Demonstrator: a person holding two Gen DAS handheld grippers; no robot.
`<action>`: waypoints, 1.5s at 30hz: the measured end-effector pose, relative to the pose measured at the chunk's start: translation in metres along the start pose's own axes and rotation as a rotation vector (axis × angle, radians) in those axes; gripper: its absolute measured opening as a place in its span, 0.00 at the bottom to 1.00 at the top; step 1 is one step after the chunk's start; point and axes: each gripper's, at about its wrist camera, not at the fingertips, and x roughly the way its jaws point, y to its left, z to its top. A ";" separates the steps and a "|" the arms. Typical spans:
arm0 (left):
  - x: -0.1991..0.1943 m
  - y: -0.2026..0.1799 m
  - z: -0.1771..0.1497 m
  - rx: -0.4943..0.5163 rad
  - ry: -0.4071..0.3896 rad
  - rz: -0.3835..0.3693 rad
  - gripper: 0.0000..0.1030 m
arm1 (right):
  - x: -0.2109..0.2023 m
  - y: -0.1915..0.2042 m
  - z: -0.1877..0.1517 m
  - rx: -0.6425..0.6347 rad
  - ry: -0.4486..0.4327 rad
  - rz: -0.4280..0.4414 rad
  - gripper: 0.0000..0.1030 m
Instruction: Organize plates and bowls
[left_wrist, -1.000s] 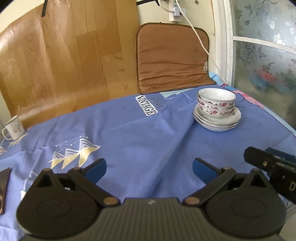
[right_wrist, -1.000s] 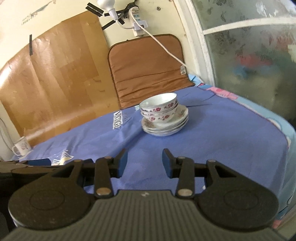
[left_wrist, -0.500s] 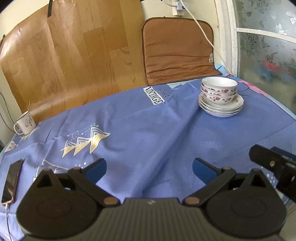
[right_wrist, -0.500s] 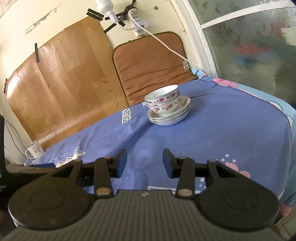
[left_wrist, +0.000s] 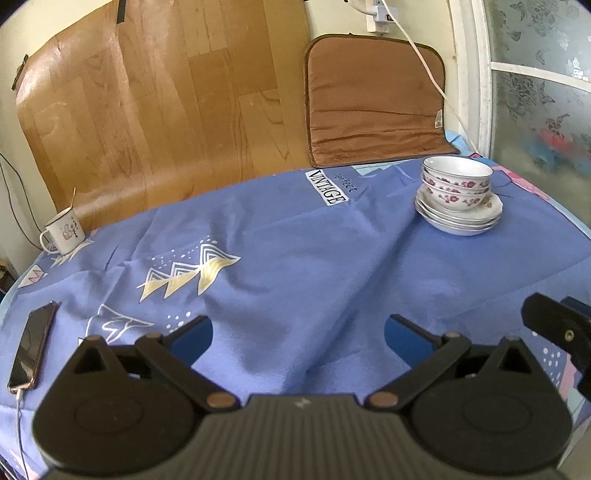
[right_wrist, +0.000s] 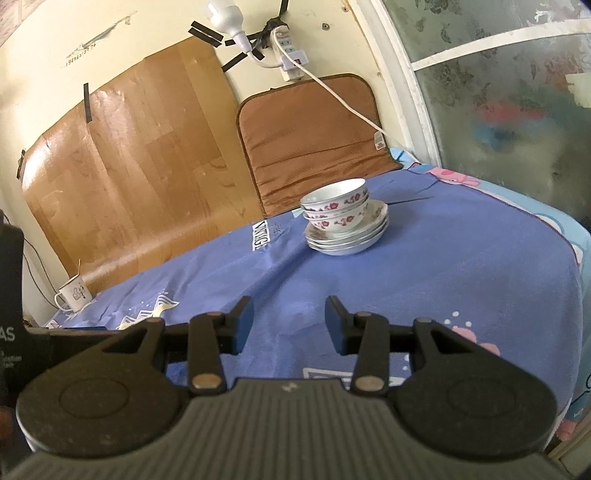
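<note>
Looks about done to me: the bowls (left_wrist: 457, 181) sit nested on the stacked plates (left_wrist: 460, 218) at the table's (left_wrist: 295, 258) far corner. Left tool (left_wrist: 298, 332) and right tool (right_wrist: 289, 325) hang spread, holding nothing, well apart from the stack.

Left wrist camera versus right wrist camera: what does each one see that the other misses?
Only the left wrist view shows the phone lying on the blue cloth, cable plugged in. Only the right wrist view shows the light bulb taped to the wall and the whole power strip. Both show the stacked bowls on plates, the enamel mug, the brown cushion, and an open, empty hand-held gripper: left, right.
</note>
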 end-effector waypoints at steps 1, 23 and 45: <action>0.001 0.000 0.000 -0.003 0.004 -0.003 1.00 | 0.000 -0.001 0.000 0.003 -0.002 -0.004 0.44; 0.026 -0.001 -0.003 0.006 0.054 -0.035 1.00 | 0.024 -0.002 -0.004 -0.001 0.042 -0.032 0.44; 0.031 0.012 -0.005 -0.017 0.054 -0.045 1.00 | 0.036 0.006 -0.003 -0.028 0.064 -0.040 0.45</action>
